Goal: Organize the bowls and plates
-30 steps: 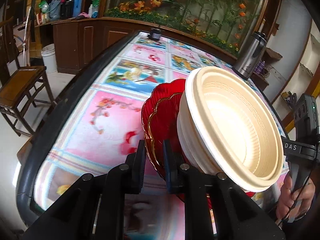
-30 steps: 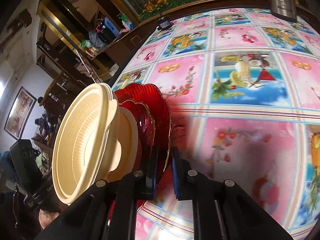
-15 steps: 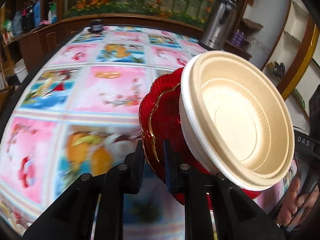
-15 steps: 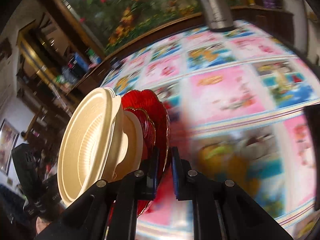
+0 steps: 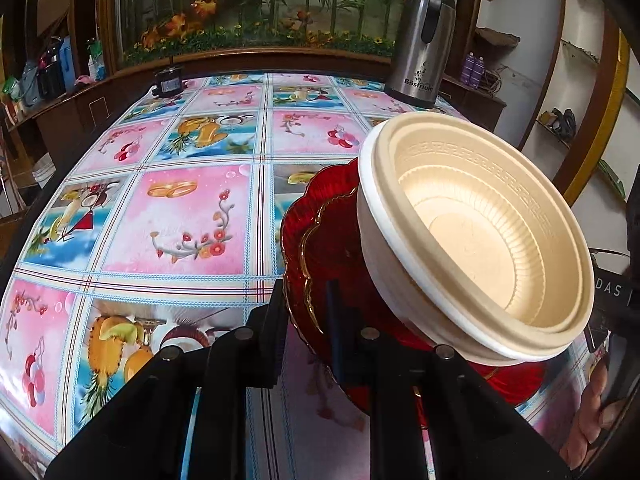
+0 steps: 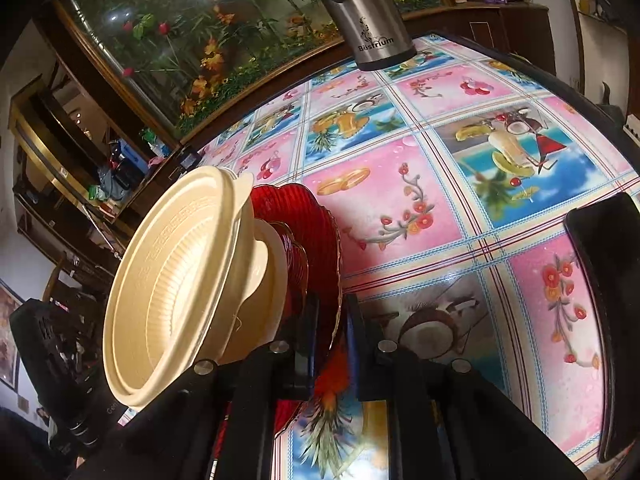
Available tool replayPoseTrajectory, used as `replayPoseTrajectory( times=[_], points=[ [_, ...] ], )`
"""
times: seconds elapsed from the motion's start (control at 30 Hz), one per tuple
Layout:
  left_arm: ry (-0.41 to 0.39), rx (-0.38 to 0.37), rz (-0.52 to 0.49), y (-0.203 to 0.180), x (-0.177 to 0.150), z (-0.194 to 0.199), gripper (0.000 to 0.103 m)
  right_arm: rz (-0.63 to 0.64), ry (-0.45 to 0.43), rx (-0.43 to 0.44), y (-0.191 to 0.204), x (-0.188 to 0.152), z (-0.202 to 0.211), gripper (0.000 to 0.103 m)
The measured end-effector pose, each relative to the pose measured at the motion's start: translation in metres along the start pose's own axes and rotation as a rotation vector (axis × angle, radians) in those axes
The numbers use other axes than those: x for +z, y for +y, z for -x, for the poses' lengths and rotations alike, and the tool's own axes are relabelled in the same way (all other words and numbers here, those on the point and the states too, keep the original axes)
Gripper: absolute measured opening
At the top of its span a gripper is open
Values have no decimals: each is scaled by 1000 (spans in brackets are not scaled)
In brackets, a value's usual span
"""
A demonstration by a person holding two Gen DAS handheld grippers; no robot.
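Red plates | both grippers angled down, clamping rim

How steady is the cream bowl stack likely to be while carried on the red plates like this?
Probably precarious: the cream bowls sit tilted on the red plates, and only the plate rims are pinched by the left gripper and right gripper. They look like light, thin plastic, so may slide.
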State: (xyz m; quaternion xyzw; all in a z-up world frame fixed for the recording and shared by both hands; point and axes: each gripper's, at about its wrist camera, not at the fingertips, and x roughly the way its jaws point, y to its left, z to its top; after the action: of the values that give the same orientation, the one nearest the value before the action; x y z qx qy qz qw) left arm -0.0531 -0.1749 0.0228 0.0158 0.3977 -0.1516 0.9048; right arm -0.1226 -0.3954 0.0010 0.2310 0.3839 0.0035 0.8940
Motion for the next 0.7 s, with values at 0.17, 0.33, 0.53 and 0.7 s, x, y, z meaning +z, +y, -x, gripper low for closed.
replayPoseTrajectory(
  times=[0.17,0.33,0.53,0.7],
  points=[
    [-9,9,-7,-2,1,-3,14,6,-6,-11,1,-1,-2,14],
    [-11,5,-3,-1,2,-3,14,13,-7,-20,4,-1,-2,14],
    [-13,13,-13,-4,1,-2,18,23,-12,-30,4,-1,-2,15],
    [-25,17,-18,-4,1,2,18,37,-9,-36,4,-1,0,16]
  ],
)
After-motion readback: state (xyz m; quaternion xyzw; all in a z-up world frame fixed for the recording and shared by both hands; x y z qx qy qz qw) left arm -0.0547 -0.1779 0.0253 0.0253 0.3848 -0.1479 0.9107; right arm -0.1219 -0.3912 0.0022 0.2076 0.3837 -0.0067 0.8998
